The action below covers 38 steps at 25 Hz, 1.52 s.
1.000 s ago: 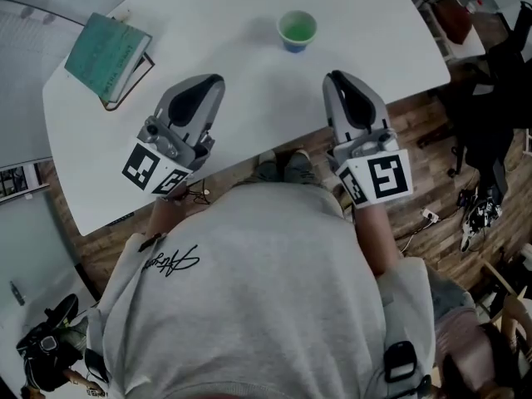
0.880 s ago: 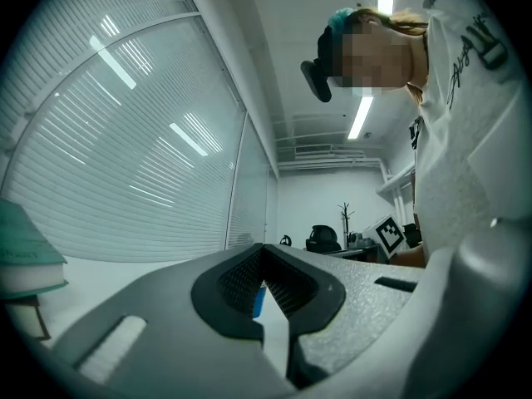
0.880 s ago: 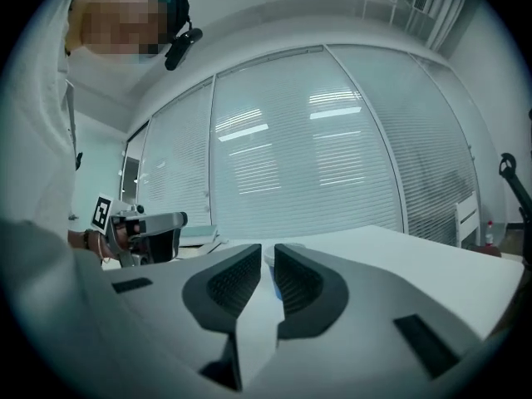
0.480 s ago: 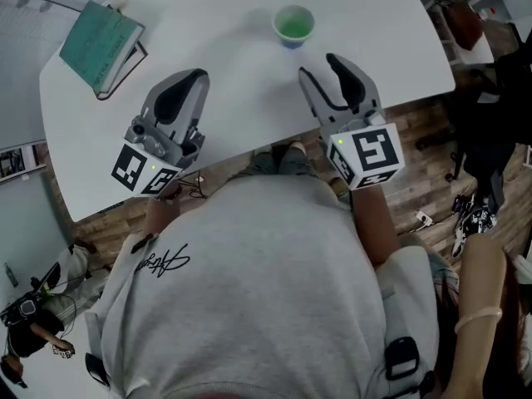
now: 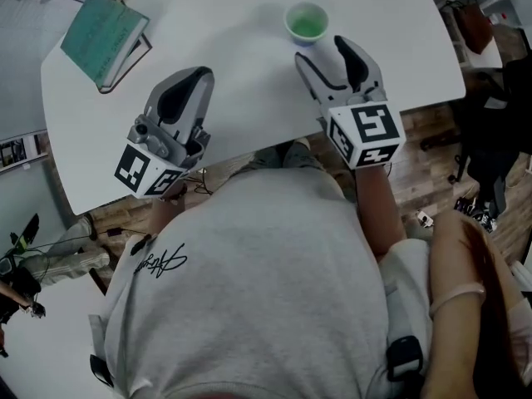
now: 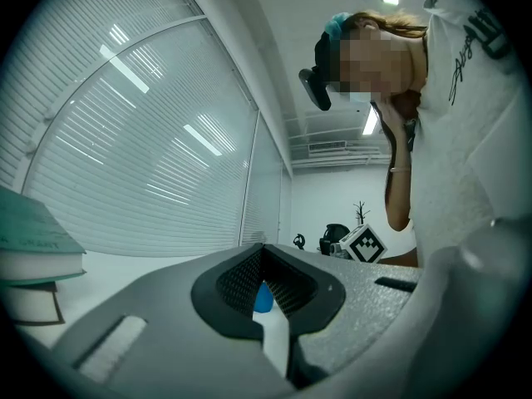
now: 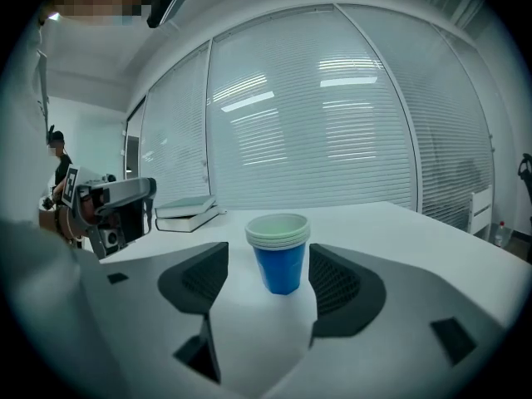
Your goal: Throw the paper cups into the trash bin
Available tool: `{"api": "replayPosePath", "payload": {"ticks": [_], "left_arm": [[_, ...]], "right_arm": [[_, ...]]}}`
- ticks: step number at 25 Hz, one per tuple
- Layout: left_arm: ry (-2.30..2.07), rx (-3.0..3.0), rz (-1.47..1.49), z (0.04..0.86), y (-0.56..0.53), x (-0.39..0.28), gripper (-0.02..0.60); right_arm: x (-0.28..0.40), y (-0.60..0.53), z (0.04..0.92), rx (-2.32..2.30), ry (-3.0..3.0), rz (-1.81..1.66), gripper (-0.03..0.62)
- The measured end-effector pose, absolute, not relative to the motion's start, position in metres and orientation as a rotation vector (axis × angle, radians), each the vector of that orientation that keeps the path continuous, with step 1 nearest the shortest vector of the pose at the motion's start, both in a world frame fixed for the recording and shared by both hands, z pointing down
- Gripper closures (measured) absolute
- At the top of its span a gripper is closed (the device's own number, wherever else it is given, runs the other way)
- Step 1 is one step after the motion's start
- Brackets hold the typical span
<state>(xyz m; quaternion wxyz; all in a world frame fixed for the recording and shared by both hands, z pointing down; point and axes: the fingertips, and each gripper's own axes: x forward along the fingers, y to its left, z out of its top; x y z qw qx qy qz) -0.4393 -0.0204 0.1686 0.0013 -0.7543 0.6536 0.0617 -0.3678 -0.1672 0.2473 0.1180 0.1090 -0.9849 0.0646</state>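
Ana: White tabletop point(image 5: 249, 98) under both hands. Where are the paper cups point(image 5: 306, 22)?

Ben: Stacked upright toward its far side, blue outside, well apart from the teal book point(image 5: 104, 27) at the far left corner.

Ana: And the right claw point(image 5: 322, 50)?

Ben: The forearm is stretched forward and the claw tips slightly down at the stack. Its jaws have just been opening and stand wide. The cups sit just ahead of the gap, and neither pad touches them.

Ana: The left claw point(image 5: 198, 73)?

Ben: Held level over the near part of the tabletop, jaws clenched together on nothing, well short of the cups.
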Motion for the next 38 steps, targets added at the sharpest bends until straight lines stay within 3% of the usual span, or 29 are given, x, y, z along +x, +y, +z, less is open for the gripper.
{"api": "replayPosePath", "payload": {"ticks": [22,38], "left_arm": [[2.169,-2.258,0.154,0.165,0.007,-0.463,0.577],[2.002,-2.359,0.227,0.152,-0.008,-0.468,0.578]], "right_arm": [[-0.414,-0.187,0.283,0.341,-2.726,0.213,0.286],[-0.404,-0.188,0.254,0.480,-2.806,0.161,0.293]]}}
